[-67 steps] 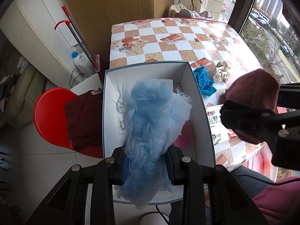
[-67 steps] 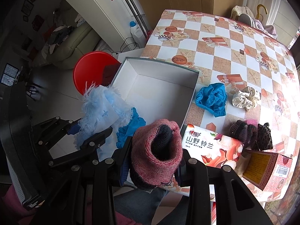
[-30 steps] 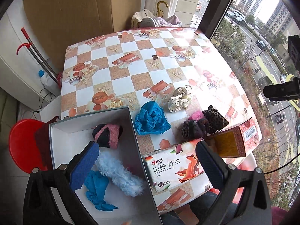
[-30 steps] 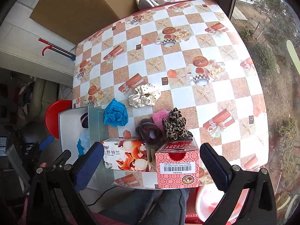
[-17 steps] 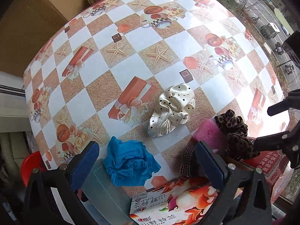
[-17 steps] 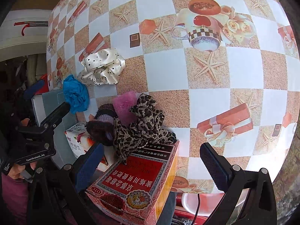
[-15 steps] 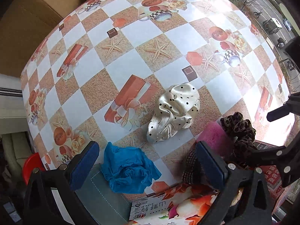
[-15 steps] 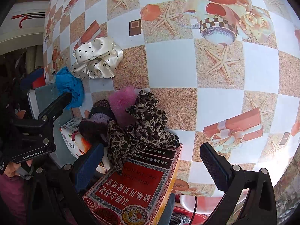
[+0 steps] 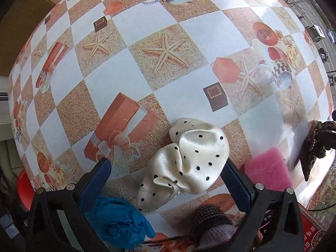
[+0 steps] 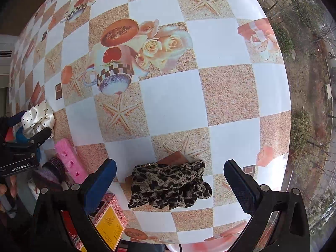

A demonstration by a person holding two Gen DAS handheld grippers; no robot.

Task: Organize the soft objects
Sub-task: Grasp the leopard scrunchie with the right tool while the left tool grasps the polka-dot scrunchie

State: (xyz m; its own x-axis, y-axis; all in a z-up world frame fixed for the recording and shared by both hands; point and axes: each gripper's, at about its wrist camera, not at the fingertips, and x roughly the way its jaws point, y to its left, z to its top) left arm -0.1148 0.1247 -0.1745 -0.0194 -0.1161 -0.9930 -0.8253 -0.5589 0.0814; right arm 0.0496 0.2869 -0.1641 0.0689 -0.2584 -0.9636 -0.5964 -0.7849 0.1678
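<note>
My left gripper is open, its fingers either side of a cream polka-dot scrunchie lying on the checked tablecloth. A crumpled blue cloth lies by the left finger, a pink sponge and a dark knitted piece to the right. My right gripper is open, its fingers either side of a leopard-print scrunchie. The right wrist view also shows the polka-dot scrunchie between the left gripper's fingers.
A red and yellow carton stands at the table's near edge beside the pink sponge and the knitted piece. The table's right edge drops to a window with the street below.
Both grippers let go of the blue fluffy cloth and the pink knitted hat into the white box, then moved over the table and came down around the two scrunchies.
</note>
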